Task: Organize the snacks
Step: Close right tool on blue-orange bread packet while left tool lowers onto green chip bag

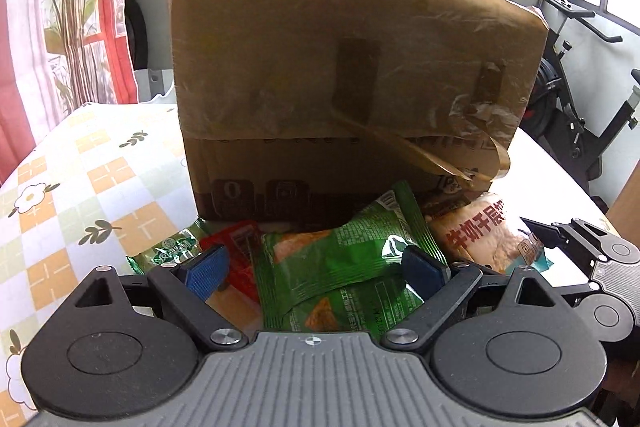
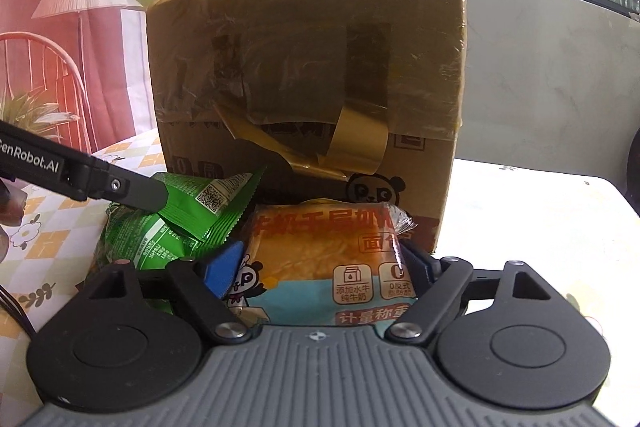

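A pile of snack packets lies on the table in front of a taped cardboard box [image 1: 340, 67]. In the left wrist view my left gripper [image 1: 314, 269] stands open around a green chip packet [image 1: 340, 259]; the right pad [image 1: 424, 269] touches its crinkled edge and the left pad is apart from it. In the right wrist view my right gripper [image 2: 320, 267] is shut on a bread packet [image 2: 320, 251] with red lettering, both blue pads against its side edges. The bread packet [image 1: 480, 231] also shows in the left view, and the green packet [image 2: 192, 211] shows under my left gripper's finger [image 2: 120, 187].
A red packet [image 1: 236, 243] and another green packet [image 1: 172, 247] lie left of the pile. The box [image 2: 312, 47] stands close behind the snacks, with loose tape hanging off it. The checked tablecloth [image 1: 100, 187] stretches left. An exercise bike [image 1: 572, 99] stands beyond the table's right edge.
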`<state>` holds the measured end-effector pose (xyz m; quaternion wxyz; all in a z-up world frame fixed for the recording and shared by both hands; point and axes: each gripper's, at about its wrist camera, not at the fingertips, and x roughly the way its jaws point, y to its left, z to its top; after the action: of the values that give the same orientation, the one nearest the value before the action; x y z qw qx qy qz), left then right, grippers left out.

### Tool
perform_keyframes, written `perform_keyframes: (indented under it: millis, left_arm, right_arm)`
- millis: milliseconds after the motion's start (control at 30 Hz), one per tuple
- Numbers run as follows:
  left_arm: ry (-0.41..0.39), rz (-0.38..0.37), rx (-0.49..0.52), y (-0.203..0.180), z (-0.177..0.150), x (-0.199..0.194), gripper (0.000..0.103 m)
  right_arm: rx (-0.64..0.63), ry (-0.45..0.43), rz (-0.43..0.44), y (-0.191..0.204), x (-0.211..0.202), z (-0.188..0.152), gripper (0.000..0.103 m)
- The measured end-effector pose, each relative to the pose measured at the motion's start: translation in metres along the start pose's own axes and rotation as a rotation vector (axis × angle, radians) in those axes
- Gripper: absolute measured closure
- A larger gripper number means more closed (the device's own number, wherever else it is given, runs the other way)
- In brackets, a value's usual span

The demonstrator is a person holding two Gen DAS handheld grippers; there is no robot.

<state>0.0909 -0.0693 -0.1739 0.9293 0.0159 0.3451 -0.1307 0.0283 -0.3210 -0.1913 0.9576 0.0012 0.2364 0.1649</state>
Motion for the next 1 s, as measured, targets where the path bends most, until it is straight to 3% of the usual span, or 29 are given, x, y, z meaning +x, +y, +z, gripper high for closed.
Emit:
perform_keyframes:
  millis: [167, 733, 1000]
  left_arm:
    - [0.046, -0.038, -0.034, -0.002, -0.003, 0.011, 0.009]
    - [0.039, -0.040, -0.076, -0.001, -0.012, 0.021, 0.005]
    - [0.053, -0.056, -0.143, 0.009, -0.019, 0.029, 0.001]
  right_arm:
    - [0.005, -0.001, 0.002, 0.000, -0.001, 0.000, 0.020]
    - [0.028, -0.004, 0.003, 0.000, -0.004, 0.001, 0.020]
    - [0.021, -0.005, 0.001, 0.001, -0.004, 0.001, 0.021]
